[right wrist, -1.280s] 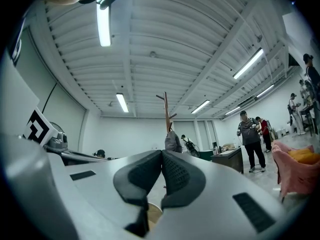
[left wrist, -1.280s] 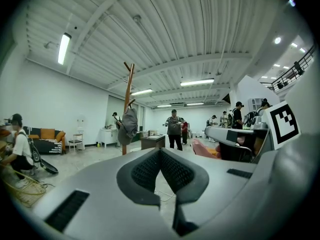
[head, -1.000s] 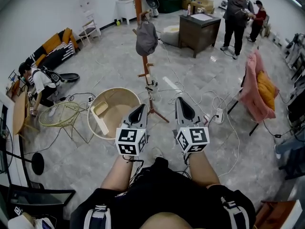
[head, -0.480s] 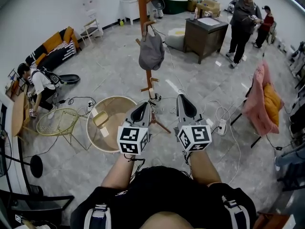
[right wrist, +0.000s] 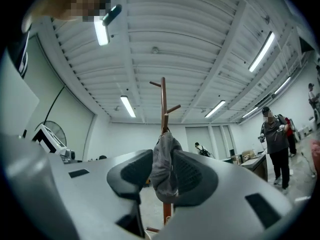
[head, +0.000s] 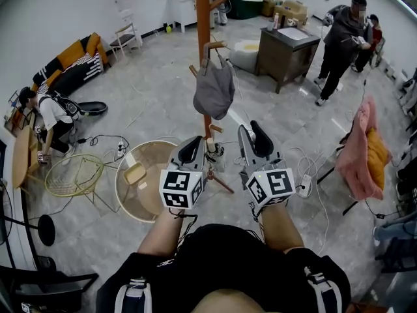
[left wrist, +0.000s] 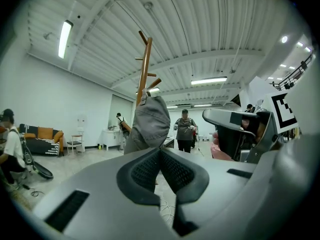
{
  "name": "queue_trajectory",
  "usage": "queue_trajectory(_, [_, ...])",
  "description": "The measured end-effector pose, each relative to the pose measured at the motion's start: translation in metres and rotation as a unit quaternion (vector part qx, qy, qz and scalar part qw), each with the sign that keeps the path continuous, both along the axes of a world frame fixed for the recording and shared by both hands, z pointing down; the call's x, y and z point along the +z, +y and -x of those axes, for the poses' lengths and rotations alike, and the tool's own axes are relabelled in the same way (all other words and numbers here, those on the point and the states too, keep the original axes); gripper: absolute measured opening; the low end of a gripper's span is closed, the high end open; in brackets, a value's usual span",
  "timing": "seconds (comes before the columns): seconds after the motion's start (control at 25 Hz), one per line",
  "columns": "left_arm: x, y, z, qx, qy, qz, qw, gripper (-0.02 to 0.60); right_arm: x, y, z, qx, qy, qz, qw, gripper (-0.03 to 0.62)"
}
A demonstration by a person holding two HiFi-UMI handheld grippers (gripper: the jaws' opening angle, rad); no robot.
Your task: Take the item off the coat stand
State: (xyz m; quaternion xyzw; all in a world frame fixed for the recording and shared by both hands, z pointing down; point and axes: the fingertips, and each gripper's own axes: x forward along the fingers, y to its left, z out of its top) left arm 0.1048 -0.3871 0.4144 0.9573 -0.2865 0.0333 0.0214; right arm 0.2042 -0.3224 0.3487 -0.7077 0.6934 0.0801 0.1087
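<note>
A tall brown wooden coat stand (head: 203,25) rises from the grey floor ahead of me. A grey cloth item (head: 214,91) hangs by a loop from one of its pegs, and it also shows in the left gripper view (left wrist: 150,121) and the right gripper view (right wrist: 165,166). My left gripper (head: 191,150) points toward the stand's lower pole, and its pads meet, shut, with nothing held (left wrist: 160,154). My right gripper (head: 253,139) is level with it to the right. Its jaws are opening a little (right wrist: 162,173). The grey item shows through the gap but hangs well beyond, untouched.
A round wooden tub (head: 128,175) and a yellow wire chair (head: 71,175) stand at the left of the stand's base. Cables and a power strip (head: 304,189) lie on the floor. A pink coat on a chair (head: 361,152), a wooden cabinet (head: 287,47), two standing people (head: 342,34) and a crouching person (head: 45,113) surround the spot.
I have come closer to the coat stand, so the grey item looks larger and nearer. Both grippers have risen toward it. The right jaws have parted slightly.
</note>
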Motion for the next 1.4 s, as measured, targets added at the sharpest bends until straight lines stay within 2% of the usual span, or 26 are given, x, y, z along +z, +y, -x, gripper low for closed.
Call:
queue_trajectory(0.08, [0.002,-0.017,-0.007,-0.005,0.001,0.003,1.0,0.015,-0.004,-0.018,-0.005,-0.014,0.002,-0.006,1.0,0.192])
queue_trajectory(0.2, [0.006,-0.037,-0.015,-0.013,-0.002,0.005,0.9999,0.015,-0.008,-0.041,-0.012,-0.025,0.008,-0.017,0.999,0.34])
queue_trajectory(0.32, [0.011,-0.052,-0.022,-0.032,-0.006,0.008,0.9994,0.015,-0.012,-0.065,-0.024,-0.04,0.014,-0.02,0.999,0.45])
queue_trajectory(0.44, [0.012,-0.063,-0.018,-0.068,-0.006,0.012,0.9976,0.015,-0.015,-0.09,-0.031,-0.067,0.024,-0.011,0.997,0.501])
queue_trajectory(0.56, [0.011,-0.073,-0.005,-0.11,-0.004,0.015,0.9938,0.015,-0.015,-0.119,-0.031,-0.091,0.031,0.009,0.995,0.508])
queue_trajectory(0.8, [0.006,-0.079,0.022,-0.19,0.001,0.021,0.9815,0.015,-0.02,-0.163,-0.043,-0.1,0.032,0.05,0.993,0.487])
queue_trajectory(0.96, [0.008,-0.073,0.037,-0.228,-0.002,0.026,0.9733,0.015,-0.019,-0.181,-0.041,-0.122,0.026,0.073,0.989,0.461])
queue_trajectory(1.08, [0.01,-0.063,0.044,-0.247,-0.004,0.029,0.9685,0.015,-0.012,-0.188,-0.043,-0.113,0.031,0.107,0.987,0.361])
queue_trajectory(1.2, [0.01,-0.056,0.048,-0.261,-0.005,0.029,0.965,0.015,-0.007,-0.188,-0.049,-0.085,0.045,0.13,0.987,0.169])
queue_trajectory(1.28, [0.011,-0.052,0.049,-0.267,-0.005,0.031,0.9633,0.015,-0.006,-0.185,-0.052,-0.076,0.049,0.136,0.986,0.091])
queue_trajectory(1.32, [0.012,-0.05,0.049,-0.268,-0.005,0.032,0.9628,0.015,-0.007,-0.183,-0.052,-0.079,0.051,0.137,0.986,0.058])
queue_trajectory(1.4, [0.014,-0.046,0.05,-0.27,-0.005,0.034,0.9622,0.015,-0.01,-0.178,-0.049,-0.089,0.054,0.137,0.985,0.049])
